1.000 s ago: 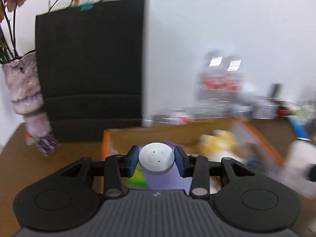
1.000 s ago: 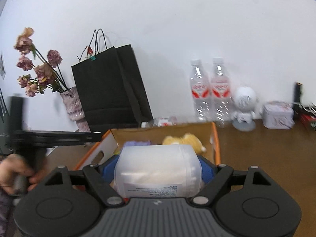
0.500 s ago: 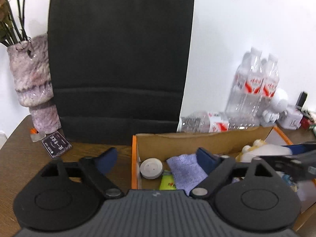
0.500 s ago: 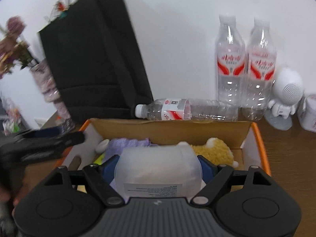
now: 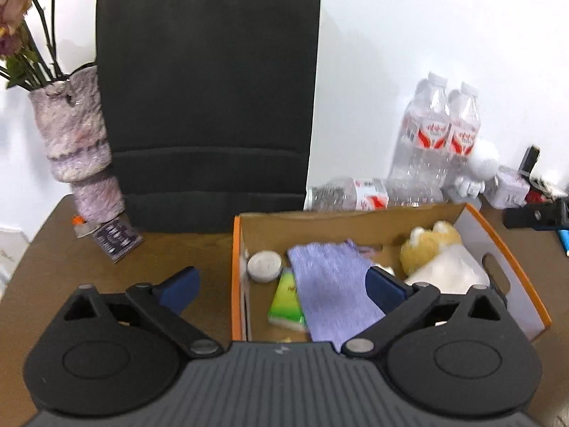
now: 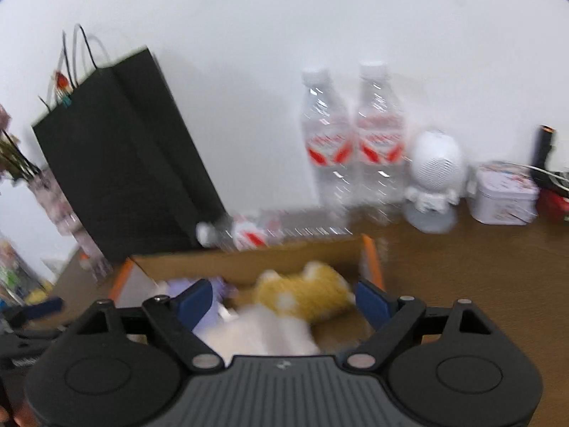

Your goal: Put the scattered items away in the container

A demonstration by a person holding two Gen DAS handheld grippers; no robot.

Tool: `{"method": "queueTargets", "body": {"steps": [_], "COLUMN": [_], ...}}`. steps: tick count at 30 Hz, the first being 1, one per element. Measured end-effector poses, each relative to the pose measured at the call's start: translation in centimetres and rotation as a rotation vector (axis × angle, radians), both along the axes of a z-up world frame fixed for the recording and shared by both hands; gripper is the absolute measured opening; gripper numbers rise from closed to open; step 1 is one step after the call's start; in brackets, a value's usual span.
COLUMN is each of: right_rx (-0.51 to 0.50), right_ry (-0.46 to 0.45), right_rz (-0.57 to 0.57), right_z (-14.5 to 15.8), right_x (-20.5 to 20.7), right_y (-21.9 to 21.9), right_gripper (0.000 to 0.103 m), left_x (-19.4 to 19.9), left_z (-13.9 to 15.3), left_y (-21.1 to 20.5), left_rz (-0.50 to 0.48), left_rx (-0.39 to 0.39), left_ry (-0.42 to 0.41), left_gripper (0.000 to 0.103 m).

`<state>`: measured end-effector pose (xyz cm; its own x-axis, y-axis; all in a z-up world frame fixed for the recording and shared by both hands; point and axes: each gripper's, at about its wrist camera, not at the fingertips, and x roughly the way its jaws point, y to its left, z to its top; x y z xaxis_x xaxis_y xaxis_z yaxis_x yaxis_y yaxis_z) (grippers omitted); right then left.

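Observation:
An orange-edged cardboard box (image 5: 514, 270) sits on the brown table. In it lie a white round puck (image 5: 264, 266), a green packet (image 5: 286, 300), a purple cloth (image 5: 330, 291), a yellow plush toy (image 5: 428, 247) and a white translucent container (image 5: 450, 274). My left gripper (image 5: 282, 290) is open and empty over the box's near left corner. My right gripper (image 6: 282, 300) is open and empty above the box (image 6: 370, 252), with the white container (image 6: 263, 334) and the plush toy (image 6: 309, 293) below it, blurred.
A black paper bag (image 5: 209, 106) and a vase of dried flowers (image 5: 76, 142) stand behind the box on the left. Two upright water bottles (image 5: 437, 135), one lying bottle (image 5: 352, 195), a white figurine (image 6: 434, 181) and a tin (image 6: 503, 197) stand at the back right.
My left gripper opened and dropped the white puck into the box, then drew back. My right gripper opened and let the white container fall into the box beside the plush toy.

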<state>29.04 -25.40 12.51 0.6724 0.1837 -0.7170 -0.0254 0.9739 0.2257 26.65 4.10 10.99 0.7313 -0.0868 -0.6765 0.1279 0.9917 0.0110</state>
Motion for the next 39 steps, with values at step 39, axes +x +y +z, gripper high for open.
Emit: {"method": "queueTargets", "body": {"steps": [39], "right_rx": [-0.137], "right_ry": [-0.189], "right_rz": [0.011], "right_z": [-6.2], "right_x": [-25.6], "right_y": [4.3], "right_gripper": [0.102], "left_x": [-26.0], "left_z": [-4.7], "left_y": [-2.4], "left_rz": [0.086], "left_rx": [0.028], "left_ry": [-0.183], "left_gripper": [0.103]}}
